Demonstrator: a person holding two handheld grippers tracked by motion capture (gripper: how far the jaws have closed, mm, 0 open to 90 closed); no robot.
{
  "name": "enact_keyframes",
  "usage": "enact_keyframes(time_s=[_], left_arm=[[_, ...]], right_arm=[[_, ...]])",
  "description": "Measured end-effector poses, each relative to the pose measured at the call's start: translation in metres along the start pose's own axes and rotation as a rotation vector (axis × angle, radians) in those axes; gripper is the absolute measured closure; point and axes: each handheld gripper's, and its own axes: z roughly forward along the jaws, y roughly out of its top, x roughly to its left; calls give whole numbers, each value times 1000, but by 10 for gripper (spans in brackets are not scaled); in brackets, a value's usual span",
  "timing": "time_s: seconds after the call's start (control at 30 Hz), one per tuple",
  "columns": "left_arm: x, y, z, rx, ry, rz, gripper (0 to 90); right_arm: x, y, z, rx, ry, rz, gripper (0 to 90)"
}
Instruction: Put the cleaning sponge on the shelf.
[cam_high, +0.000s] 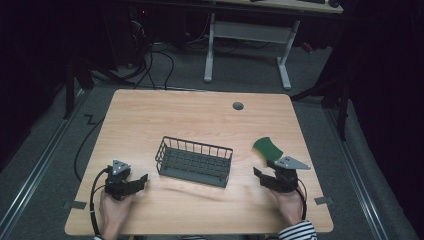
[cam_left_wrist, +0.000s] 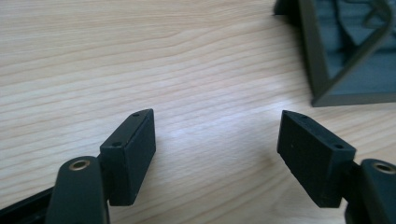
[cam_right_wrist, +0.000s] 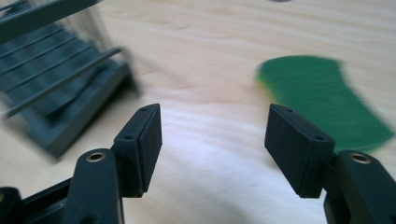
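A dark grey wire basket (cam_high: 194, 161) stands at the middle of the wooden table (cam_high: 200, 115). To its right lies a green sponge (cam_high: 267, 148), flat on the wood. My left gripper (cam_high: 141, 181) rests near the front left, left of the basket, with its jaws apart and nothing between them. In the left gripper view, the left gripper (cam_left_wrist: 217, 116) is over bare wood, with the basket's corner (cam_left_wrist: 336, 51) at upper right. My right gripper (cam_high: 262, 170) sits just in front of the sponge, open and empty. The right gripper view shows the right gripper (cam_right_wrist: 215, 112) with the sponge (cam_right_wrist: 322, 93) ahead to the right and the basket (cam_right_wrist: 60, 84) to the left.
A small round grey cap (cam_high: 238, 106) is set in the table's far side. Beyond the table stand another desk's white legs (cam_high: 247, 35), and cables (cam_high: 155, 65) trail over the grey floor. Bare wood lies around the basket on all sides.
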Motion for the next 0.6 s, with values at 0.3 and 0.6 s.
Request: enact_keyframes(time_s=[0.3, 0.6], left_arm=[[-1, -1, 3, -8, 60, 27, 270], [-2, -1, 4, -4, 56, 33, 248]], right_arm=[[-36, 12, 12, 49, -62, 89, 340], [-43, 17, 21, 74, -87, 92, 288]])
